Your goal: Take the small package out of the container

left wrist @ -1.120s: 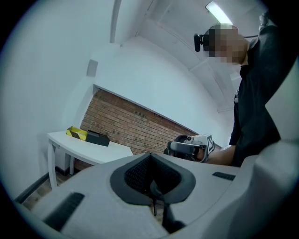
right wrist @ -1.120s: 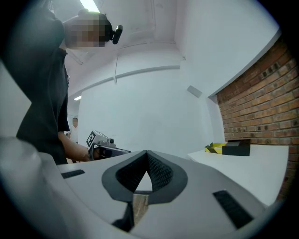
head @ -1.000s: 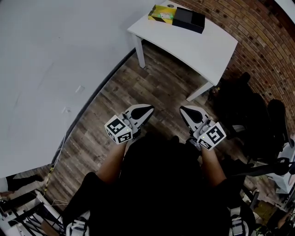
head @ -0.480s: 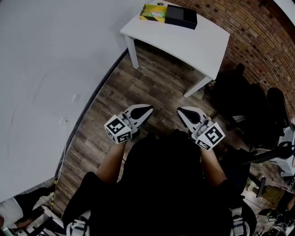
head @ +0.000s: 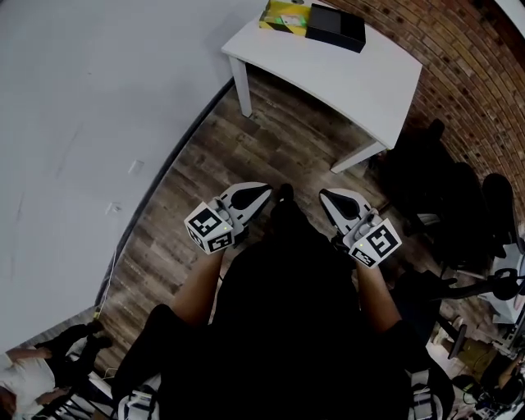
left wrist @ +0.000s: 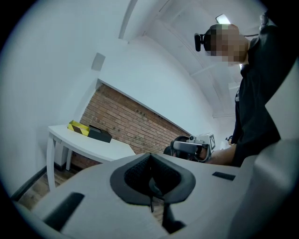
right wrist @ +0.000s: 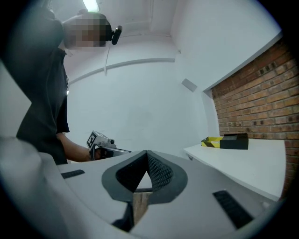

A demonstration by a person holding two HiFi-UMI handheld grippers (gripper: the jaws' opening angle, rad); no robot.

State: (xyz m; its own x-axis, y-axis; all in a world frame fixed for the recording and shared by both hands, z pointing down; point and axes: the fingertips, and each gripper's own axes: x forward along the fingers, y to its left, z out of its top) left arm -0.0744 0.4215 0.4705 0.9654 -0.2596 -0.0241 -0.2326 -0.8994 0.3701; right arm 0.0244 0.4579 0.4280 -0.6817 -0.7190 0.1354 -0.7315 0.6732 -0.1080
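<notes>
A white table (head: 344, 78) stands far ahead on the wooden floor. At its far end lie a yellow box (head: 285, 15) with black stripes and a black box (head: 335, 26) touching it. No small package can be told apart at this distance. My left gripper (head: 253, 197) and right gripper (head: 338, 201) hang side by side over the floor, well short of the table, both shut and empty. The left gripper view shows its closed jaws (left wrist: 150, 179), the yellow box (left wrist: 78, 127) and the black box (left wrist: 99, 135). In the right gripper view, the boxes (right wrist: 224, 141) lie beyond the shut jaws (right wrist: 147, 163).
A brick wall (head: 476, 74) runs behind and right of the table, a white wall (head: 98, 98) along the left. Dark chairs and gear (head: 459, 205) crowd the right side. A person (head: 33, 381) in white is at the lower left. Wooden floor (head: 279, 139) lies between me and the table.
Both grippers have shifted slightly with the person's walk and stay shut. A dark shoe tip now shows between them. The table has swung a little across the view.
</notes>
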